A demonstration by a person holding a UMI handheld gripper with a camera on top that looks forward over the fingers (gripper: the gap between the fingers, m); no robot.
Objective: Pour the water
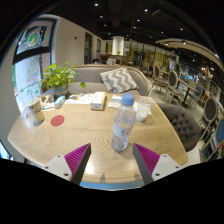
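Gripper view: gripper (pixel 112 160) fingers spread wide apart, pink pads (pixel 76 157) on the inner faces, nothing clamped. Clear plastic water bottle (pixel 123 122) with a white cap stands upright on a round light-wood table (pixel 70 138), just ahead of the fingers, nearer the right one, not touching either. Beyond the bottle and slightly to its right, a small clear glass (pixel 143 110) on the table, close to the bottle but apart from it. On the table's left part, a red round coaster (pixel 57 120) lies flat, and a paper cup with a printed pattern (pixel 35 111) stands upright next to it. Farther back, a potted green plant (pixel 58 78) and a tissue box (pixel 98 99) near the table's far edge. Behind the table, a grey sofa with a zigzag-patterned cushion (pixel 118 79). A grey armchair (pixel 184 123) sits just beside the table on the right. Poster (pixel 33 37) on the wall at left.
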